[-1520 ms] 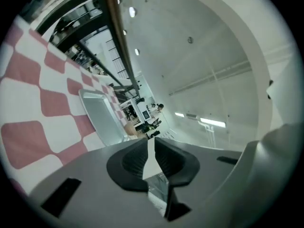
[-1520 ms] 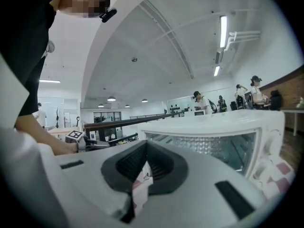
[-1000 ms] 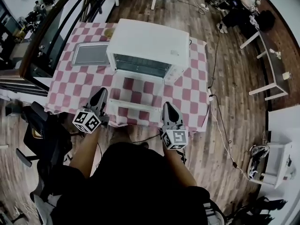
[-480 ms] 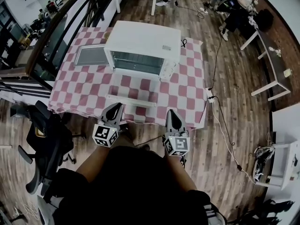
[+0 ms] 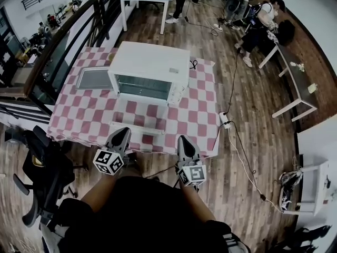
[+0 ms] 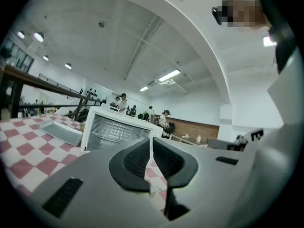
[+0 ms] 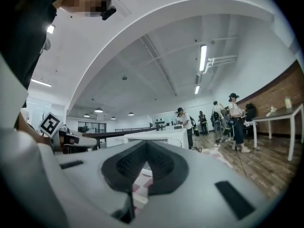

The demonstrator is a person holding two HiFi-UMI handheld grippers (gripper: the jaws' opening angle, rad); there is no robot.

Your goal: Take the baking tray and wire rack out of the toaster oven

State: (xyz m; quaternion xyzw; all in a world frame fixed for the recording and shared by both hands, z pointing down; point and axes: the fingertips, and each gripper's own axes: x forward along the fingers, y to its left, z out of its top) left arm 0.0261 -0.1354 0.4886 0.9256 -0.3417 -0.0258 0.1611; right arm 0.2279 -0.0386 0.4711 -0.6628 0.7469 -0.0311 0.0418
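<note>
— Where are the things?
— The baking tray [image 5: 93, 78] lies on the counter [image 5: 79, 115] at left centre, beside the toaster oven [image 5: 150, 62]. The wire rack [image 6: 115, 128] seems to be inside it.
— And the risk?
— The left gripper [image 5: 122, 133] and right gripper [image 5: 183, 140] have their fingers closed and empty; reaching in, they could knock the open door [image 5: 139, 128].

Grey baking tray [image 5: 95, 78] flat on tablecloth [image 5: 196, 105] beside open white toaster oven [image 5: 152, 62], wire rack [image 6: 115, 129] inside.

Head overhead, gripper views level, facing oven [image 5: 150, 70]
</note>
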